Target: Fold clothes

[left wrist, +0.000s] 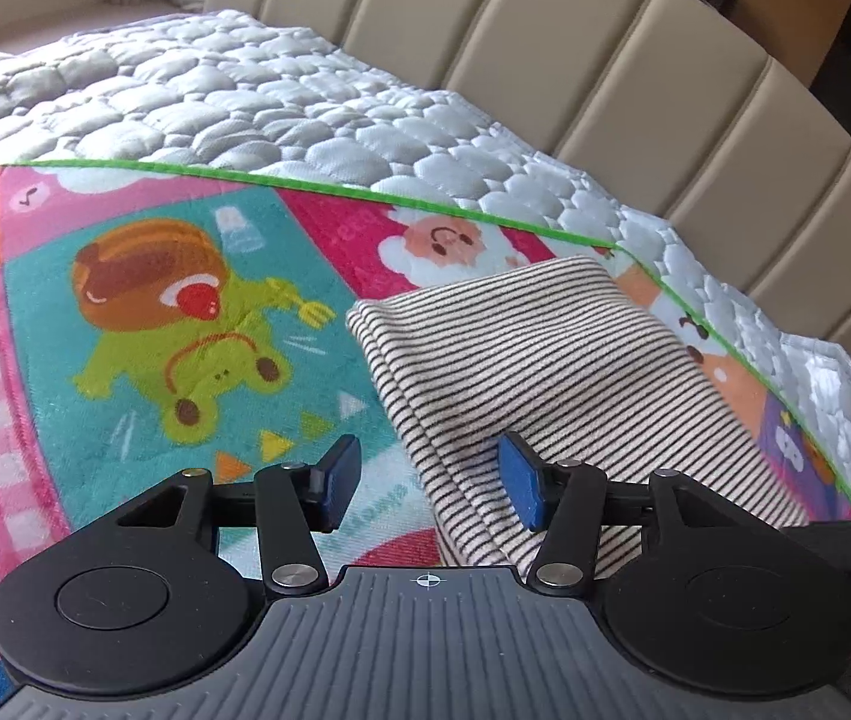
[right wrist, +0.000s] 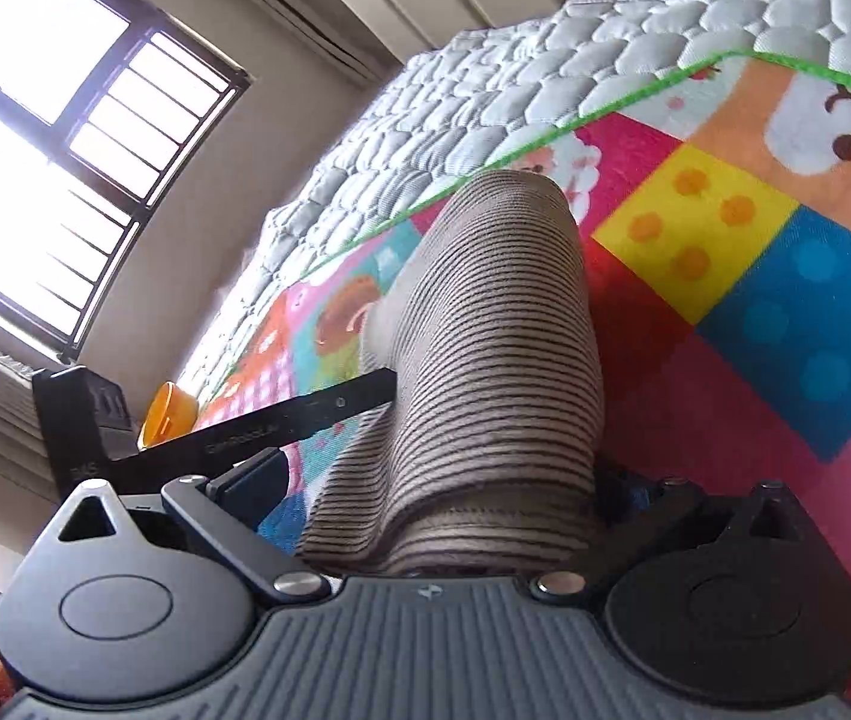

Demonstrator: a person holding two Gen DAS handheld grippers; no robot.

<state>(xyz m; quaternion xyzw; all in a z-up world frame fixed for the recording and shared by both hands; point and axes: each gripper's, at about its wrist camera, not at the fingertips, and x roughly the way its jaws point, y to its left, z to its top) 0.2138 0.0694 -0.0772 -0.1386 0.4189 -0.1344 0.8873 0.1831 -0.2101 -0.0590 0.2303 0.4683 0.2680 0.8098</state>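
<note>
**Striped garment lay folded on the play mat, between the two grippers**

The striped garment lay folded on the colourful mat, near the mat's right, green-trimmed edge. In the left wrist view it ran from the near right toward a far folded corner, its layered edge showing along the left side.

The left gripper stood with its jaws wide apart, holding nothing. Its right blue pad rested over the near part of the garment, touching or just above the cloth; which, could not be told. Its left pad hung over bare mat, just left of the garment's edge.

In the right wrist view the garment rose as a rounded bundle straight ahead of the right gripper, filling the gap between its fingers. The left finger showed beside the cloth; the right fingertip was hidden behind the fabric. The jaws stood apart with cloth between them, but whether they pinched it could not be told. A black bar of the left gripper crossed at the left, its end meeting the garment's side.

Under the mat lay a quilted white cover, and beyond it a padded beige headboard. A barred window showed at the far left in the right wrist view.
</note>
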